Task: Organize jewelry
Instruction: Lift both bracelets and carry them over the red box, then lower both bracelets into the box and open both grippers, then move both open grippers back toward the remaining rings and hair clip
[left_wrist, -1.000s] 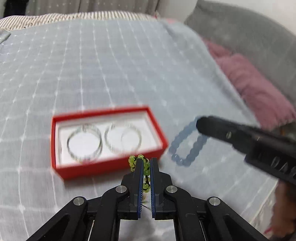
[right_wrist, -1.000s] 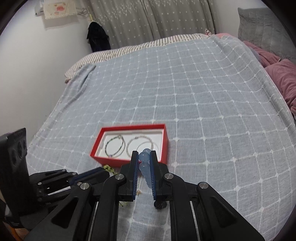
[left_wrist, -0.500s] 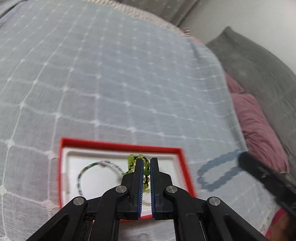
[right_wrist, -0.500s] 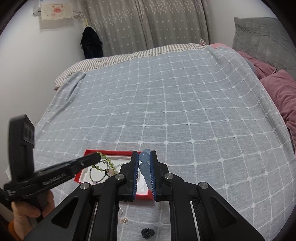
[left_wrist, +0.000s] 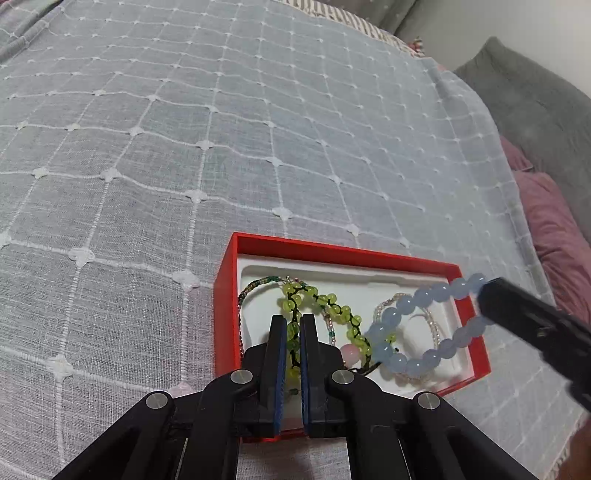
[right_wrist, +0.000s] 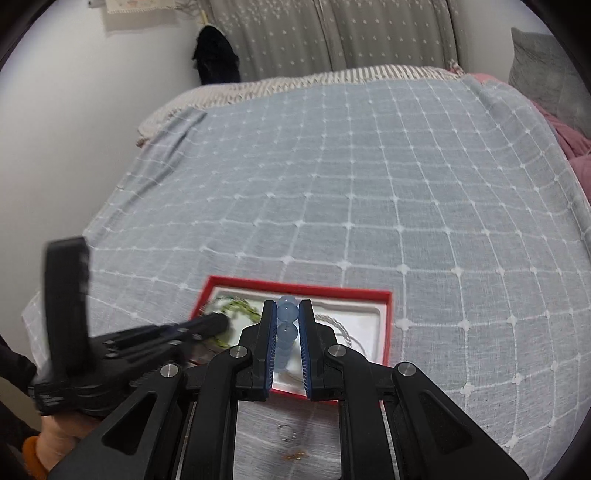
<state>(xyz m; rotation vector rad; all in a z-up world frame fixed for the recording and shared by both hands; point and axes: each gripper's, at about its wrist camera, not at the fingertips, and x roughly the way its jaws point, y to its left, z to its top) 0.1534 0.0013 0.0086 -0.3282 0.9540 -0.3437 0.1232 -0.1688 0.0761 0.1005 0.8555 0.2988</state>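
A red box (left_wrist: 225, 295) with a white insert lies on the bed, and two thin bead bracelets (left_wrist: 255, 286) rest inside it. My left gripper (left_wrist: 292, 317) is shut on a green bead bracelet (left_wrist: 325, 301). That bracelet hangs into the box's left half and carries a pink bead (left_wrist: 350, 352). In from the right comes my right gripper (left_wrist: 487, 291), shut on a pale blue bead bracelet (left_wrist: 410, 306) that dangles over the box's right half. In the right wrist view the blue beads (right_wrist: 287, 314) sit between the right gripper's (right_wrist: 287, 304) pads above the box (right_wrist: 386, 325). The left gripper (right_wrist: 218, 321) is blurred there.
A grey-blue checked bedspread (left_wrist: 221, 129) covers the bed. Mauve pillows (left_wrist: 554, 229) and a grey cushion (left_wrist: 535, 103) lie at the right. A small ring (right_wrist: 287, 432) and a tiny gold piece (right_wrist: 295, 456) lie on the spread in front of the box. A person's hand (right_wrist: 55, 432) holds the left gripper.
Both grippers have come forward and down over the box. The green bracelet, before in front of the box, now hangs inside it. The blue one moved from beside the box to above it.
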